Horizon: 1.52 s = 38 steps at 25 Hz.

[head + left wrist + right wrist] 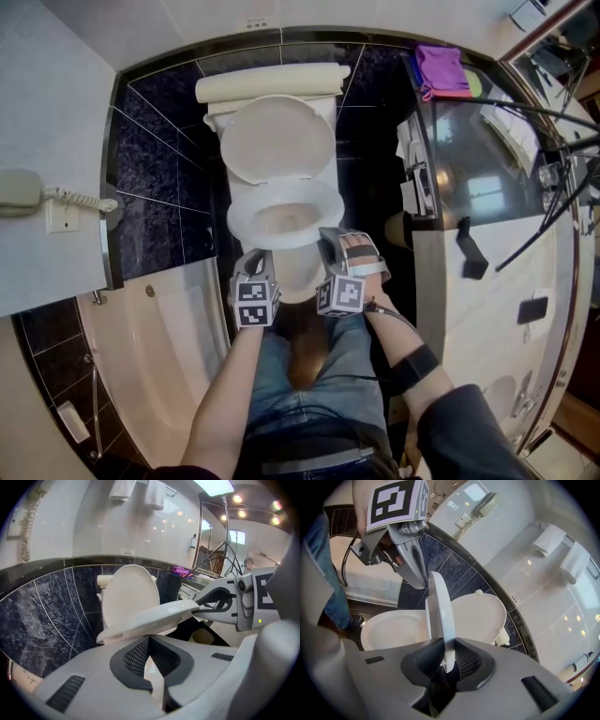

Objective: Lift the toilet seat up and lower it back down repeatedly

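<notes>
The white toilet seat point(330, 208) stands partly lifted off the bowl point(298, 272), while the lid point(277, 139) leans upright against the tank point(272, 84). My right gripper point(330, 239) is shut on the seat's front right edge. In the right gripper view the seat point(439, 611) runs edge-on between the pads of that gripper point(445, 660), above the bowl point(389, 625). My left gripper point(255, 262) hovers at the seat's front left, touching nothing. In its own view its tips point(149, 641) meet with nothing held, under the tilted seat point(154, 618).
A bathtub point(159, 328) lies to the left, below a wall phone point(19, 192). A vanity counter point(469, 169) with a purple cloth point(441, 67) stands at the right. The person's jeans point(309, 375) are just in front of the bowl. Towels point(140, 491) hang on the wall.
</notes>
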Each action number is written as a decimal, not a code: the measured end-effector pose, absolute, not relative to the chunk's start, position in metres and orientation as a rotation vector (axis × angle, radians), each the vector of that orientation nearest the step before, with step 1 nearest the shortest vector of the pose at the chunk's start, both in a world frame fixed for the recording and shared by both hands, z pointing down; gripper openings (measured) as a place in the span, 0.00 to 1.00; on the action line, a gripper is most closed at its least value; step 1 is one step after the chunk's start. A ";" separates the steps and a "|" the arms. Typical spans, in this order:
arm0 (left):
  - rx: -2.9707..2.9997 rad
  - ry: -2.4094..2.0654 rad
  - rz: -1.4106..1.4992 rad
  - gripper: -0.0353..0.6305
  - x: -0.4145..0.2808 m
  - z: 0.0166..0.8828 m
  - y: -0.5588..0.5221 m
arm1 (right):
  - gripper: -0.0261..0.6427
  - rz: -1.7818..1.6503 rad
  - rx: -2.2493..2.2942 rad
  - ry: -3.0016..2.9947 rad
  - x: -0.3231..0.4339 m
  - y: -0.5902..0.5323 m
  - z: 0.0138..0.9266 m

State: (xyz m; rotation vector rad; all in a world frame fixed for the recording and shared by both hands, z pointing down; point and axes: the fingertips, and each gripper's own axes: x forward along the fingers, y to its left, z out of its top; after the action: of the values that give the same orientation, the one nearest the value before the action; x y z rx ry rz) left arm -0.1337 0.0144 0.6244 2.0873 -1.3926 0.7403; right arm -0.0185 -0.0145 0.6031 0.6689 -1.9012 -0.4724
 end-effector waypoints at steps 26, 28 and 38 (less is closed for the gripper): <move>1.988 -1.257 0.769 0.05 -0.118 0.733 0.130 | 0.06 -0.139 0.965 -1.880 0.032 0.049 0.671; 1.978 -1.248 0.787 0.05 -0.115 0.752 0.144 | 0.06 -0.095 1.007 -1.889 0.035 0.041 0.684; 1.979 -1.177 0.906 0.05 -0.112 0.855 0.197 | 0.06 0.058 1.134 -1.861 0.054 0.028 0.740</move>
State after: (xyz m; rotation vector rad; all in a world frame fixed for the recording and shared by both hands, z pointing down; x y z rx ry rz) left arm -0.1117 0.1974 0.8546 1.9787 -1.1774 0.9057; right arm 0.0544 0.0281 0.7402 1.1337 -1.8607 0.0584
